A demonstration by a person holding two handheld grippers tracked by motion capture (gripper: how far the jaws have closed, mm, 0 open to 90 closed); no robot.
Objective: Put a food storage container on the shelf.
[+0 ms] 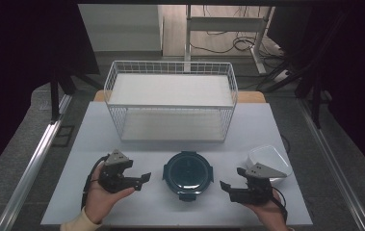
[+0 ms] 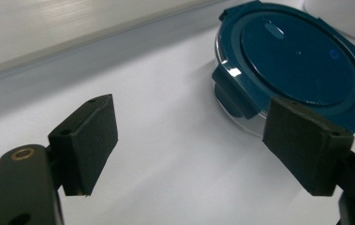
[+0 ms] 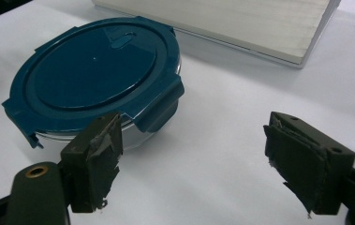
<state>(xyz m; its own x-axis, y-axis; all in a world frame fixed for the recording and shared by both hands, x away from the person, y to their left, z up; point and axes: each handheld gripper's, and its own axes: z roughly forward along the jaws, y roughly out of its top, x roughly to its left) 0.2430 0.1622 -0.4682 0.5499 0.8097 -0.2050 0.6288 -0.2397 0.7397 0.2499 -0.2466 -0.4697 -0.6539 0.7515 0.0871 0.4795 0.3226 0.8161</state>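
The round glass food container [image 1: 188,175] with a dark teal clip-on lid [image 3: 95,70] sits on the white desk [image 1: 170,211], near the front edge and roughly centred, in front of the wire rack. The lid is seated on the container; its locking flaps are folded down over the clear glass wall, as the two gripper views show.

The left gripper [image 1: 144,179] is held just to the left of the container, apart from it, pointing toward it. Its fingers [image 2: 88,143] are spread wide with nothing between them; in the left gripper view the container lies ahead and toward the right finger, not touching either pad.

The right gripper [image 1: 224,186] is held just to the right of the container, also pointing toward it. Its fingers [image 3: 95,161] are likewise released and hold nothing; bare desk lies between them, and the container stands ahead beyond the left finger. The pad covering on these fingers is frayed at the edges.

A white plastic bowl [image 1: 271,161] rests on the desk behind the right gripper. A white two-tier wire rack [image 1: 170,101] stands at the back of the desk, behind the container.
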